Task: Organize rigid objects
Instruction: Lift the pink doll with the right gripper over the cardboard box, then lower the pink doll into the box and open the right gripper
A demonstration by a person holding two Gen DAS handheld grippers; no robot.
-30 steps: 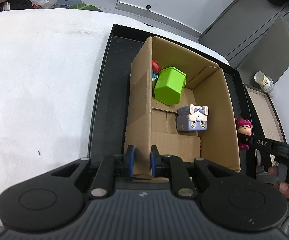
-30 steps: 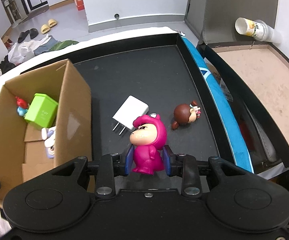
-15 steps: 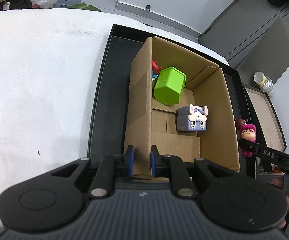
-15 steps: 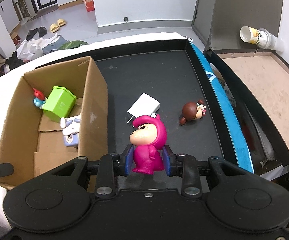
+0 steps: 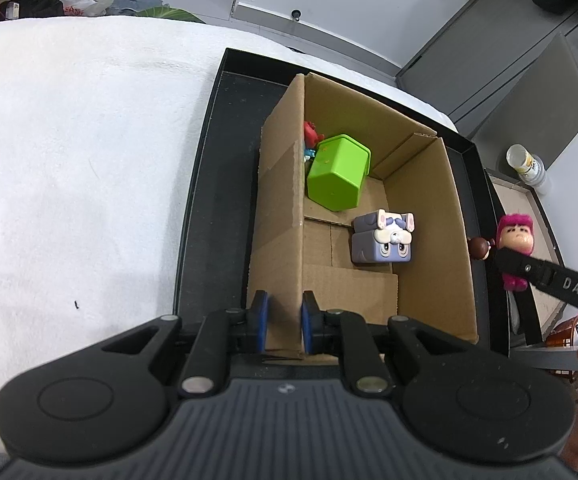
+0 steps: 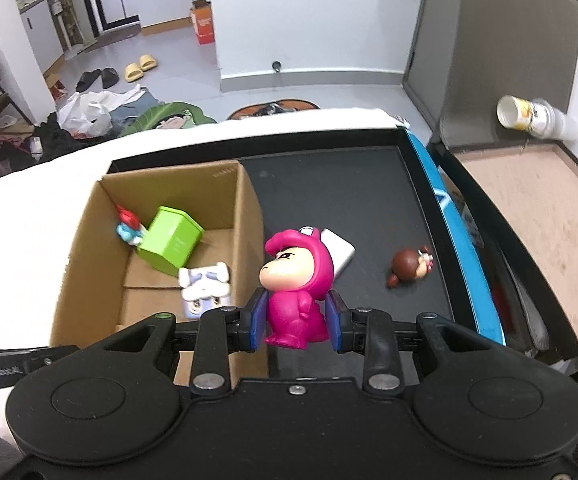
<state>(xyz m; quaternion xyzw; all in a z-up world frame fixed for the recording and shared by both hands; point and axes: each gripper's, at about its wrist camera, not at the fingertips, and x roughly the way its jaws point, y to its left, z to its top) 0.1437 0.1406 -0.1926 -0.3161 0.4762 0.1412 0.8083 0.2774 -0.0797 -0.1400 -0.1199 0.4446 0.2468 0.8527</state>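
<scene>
A cardboard box (image 5: 441,216) (image 6: 93,248) stands on a black tray (image 5: 213,184) (image 6: 353,200). My left gripper (image 5: 283,322) is shut on the box's near left wall. Inside lie a green box (image 5: 337,174) (image 6: 171,236), a grey-purple dog cube (image 5: 383,238) (image 6: 205,284) and a small red-and-blue figure (image 5: 311,140) (image 6: 127,226). My right gripper (image 6: 296,322) is shut on a pink hooded figurine (image 6: 297,286) (image 5: 515,240), held in the air beside the box's right wall.
A white charger (image 6: 339,254) and a brown-haired doll (image 6: 409,266) lie on the tray right of the box. A white cloth (image 5: 69,168) covers the surface to the left. A paper cup (image 6: 529,116) lies on a wooden tray at the far right.
My right gripper has risen and moved left toward the box with the pink figurine in it. The left gripper has kept its hold on the box wall.
</scene>
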